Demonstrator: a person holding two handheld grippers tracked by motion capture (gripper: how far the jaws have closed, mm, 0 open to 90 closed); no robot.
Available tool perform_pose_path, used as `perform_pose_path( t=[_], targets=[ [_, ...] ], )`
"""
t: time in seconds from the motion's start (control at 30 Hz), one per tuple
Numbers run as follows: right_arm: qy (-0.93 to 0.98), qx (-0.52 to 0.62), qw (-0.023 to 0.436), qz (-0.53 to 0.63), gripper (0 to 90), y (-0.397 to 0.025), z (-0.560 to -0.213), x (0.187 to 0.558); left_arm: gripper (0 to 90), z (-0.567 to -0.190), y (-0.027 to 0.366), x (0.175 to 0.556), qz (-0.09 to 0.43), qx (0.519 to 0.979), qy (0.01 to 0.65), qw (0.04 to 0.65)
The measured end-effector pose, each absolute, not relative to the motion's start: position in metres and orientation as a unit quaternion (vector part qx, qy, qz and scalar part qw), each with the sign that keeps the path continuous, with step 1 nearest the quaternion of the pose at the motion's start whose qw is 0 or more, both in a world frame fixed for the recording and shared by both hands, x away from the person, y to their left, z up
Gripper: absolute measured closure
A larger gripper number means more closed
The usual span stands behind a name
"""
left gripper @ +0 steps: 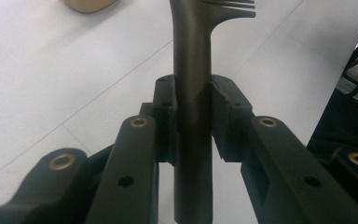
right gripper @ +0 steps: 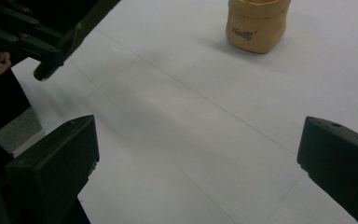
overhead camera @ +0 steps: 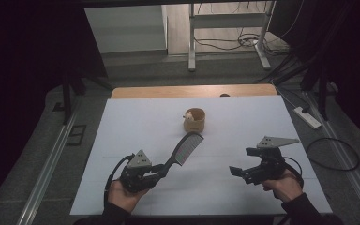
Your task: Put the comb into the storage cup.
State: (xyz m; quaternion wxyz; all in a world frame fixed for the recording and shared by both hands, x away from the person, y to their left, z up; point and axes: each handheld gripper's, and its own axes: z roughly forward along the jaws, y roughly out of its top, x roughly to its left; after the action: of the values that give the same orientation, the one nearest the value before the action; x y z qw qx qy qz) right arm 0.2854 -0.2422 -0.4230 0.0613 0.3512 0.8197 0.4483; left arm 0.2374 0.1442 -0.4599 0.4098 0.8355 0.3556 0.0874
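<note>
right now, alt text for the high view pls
The left gripper holds a black comb by its handle, teeth end raised toward a small tan pot on the white table. The right gripper hovers open.

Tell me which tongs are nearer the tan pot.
Left. The left tongs sit down-left of the pot, their comb reaching up towards it. The right tongs sit farther off, down-right, open and empty.

A white sheet (overhead camera: 243, 126) covers the table, with a strip of bare wood (overhead camera: 168, 91) at its far edge. Grey floor (overhead camera: 136, 65) lies beyond — a metal desk frame (overhead camera: 192, 37) and loose cables (overhead camera: 225, 44) far off, a power strip (overhead camera: 307, 117) right. Dim light, dark sides.
</note>
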Motion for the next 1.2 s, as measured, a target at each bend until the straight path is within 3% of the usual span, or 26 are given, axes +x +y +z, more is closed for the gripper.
perform_pose_path(
  t=[1.2],
  targets=[
    [0.807, 0.381, -0.010, 0.452, 0.0, -0.200, -0.411, 0.324, 72.1, -0.465, 0.116, 0.251, 0.086, 0.842, 0.317, 0.429]
  ],
)
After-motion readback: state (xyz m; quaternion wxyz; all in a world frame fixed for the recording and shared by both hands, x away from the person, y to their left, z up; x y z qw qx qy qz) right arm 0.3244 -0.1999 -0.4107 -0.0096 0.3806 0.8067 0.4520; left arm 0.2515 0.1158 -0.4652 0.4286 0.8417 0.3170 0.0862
